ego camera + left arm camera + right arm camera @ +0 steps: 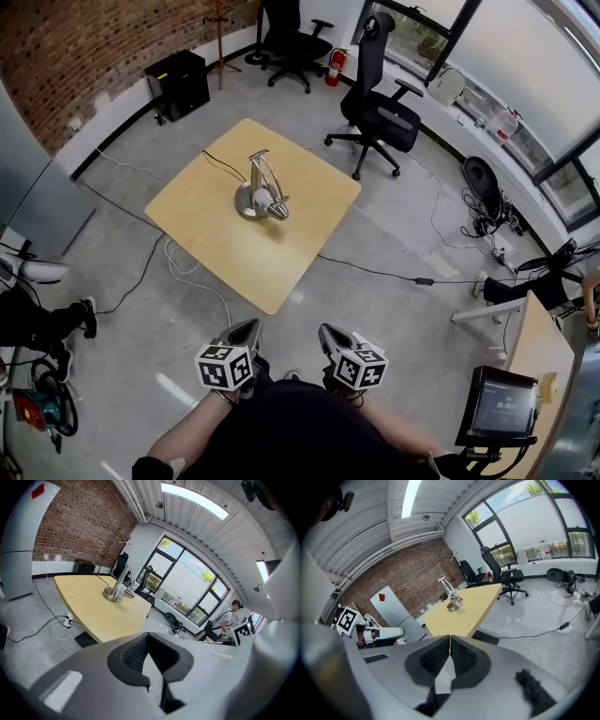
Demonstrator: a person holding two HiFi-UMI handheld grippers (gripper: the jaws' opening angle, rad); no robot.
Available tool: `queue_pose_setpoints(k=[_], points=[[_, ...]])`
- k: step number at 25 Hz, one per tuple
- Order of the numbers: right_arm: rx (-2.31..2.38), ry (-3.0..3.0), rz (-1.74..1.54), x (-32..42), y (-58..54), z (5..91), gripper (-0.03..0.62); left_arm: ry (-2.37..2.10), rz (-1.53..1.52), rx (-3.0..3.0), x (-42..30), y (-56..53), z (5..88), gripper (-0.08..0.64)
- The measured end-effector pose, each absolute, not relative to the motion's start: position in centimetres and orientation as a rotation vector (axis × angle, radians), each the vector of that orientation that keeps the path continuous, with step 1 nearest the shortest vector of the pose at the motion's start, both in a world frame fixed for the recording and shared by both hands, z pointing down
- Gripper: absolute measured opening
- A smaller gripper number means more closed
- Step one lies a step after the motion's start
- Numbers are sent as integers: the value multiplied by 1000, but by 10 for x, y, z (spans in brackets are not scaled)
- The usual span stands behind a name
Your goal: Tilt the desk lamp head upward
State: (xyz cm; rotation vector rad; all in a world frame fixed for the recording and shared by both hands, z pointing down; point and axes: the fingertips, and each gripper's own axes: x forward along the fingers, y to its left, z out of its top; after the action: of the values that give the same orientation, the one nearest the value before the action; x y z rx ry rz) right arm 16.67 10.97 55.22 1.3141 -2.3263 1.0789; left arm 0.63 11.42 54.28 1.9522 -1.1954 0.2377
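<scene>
A silver desk lamp (259, 190) stands near the middle of a square wooden table (202, 231), its head (273, 205) hanging low beside the round base. The lamp (119, 586) also shows far off in the left gripper view, and the lamp (451, 594) in the right gripper view. Both grippers are held close to the person's body, well short of the table. My left gripper (246, 332) is shut with nothing in it. My right gripper (329, 337) is shut and empty too.
A black cable (221, 164) runs from the lamp over the table's far edge. A black office chair (380, 106) stands beyond the table's right corner, another chair (292, 41) farther back. Cables and a power strip (424, 280) lie on the grey floor. A person's shoe (88, 317) shows at left.
</scene>
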Motion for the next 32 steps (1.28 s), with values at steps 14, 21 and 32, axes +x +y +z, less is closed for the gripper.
queue_pose_setpoints(k=[14, 21, 32], points=[[1370, -2237, 1023, 115, 45, 554, 6, -1121, 269, 1989, -49, 38, 560, 7], [1361, -2209, 986, 96, 26, 554, 6, -1119, 275, 1953, -81, 12, 577, 6], [1322, -2228, 1049, 96, -19, 570, 6, -1143, 273, 1914, -71, -26, 583, 7]])
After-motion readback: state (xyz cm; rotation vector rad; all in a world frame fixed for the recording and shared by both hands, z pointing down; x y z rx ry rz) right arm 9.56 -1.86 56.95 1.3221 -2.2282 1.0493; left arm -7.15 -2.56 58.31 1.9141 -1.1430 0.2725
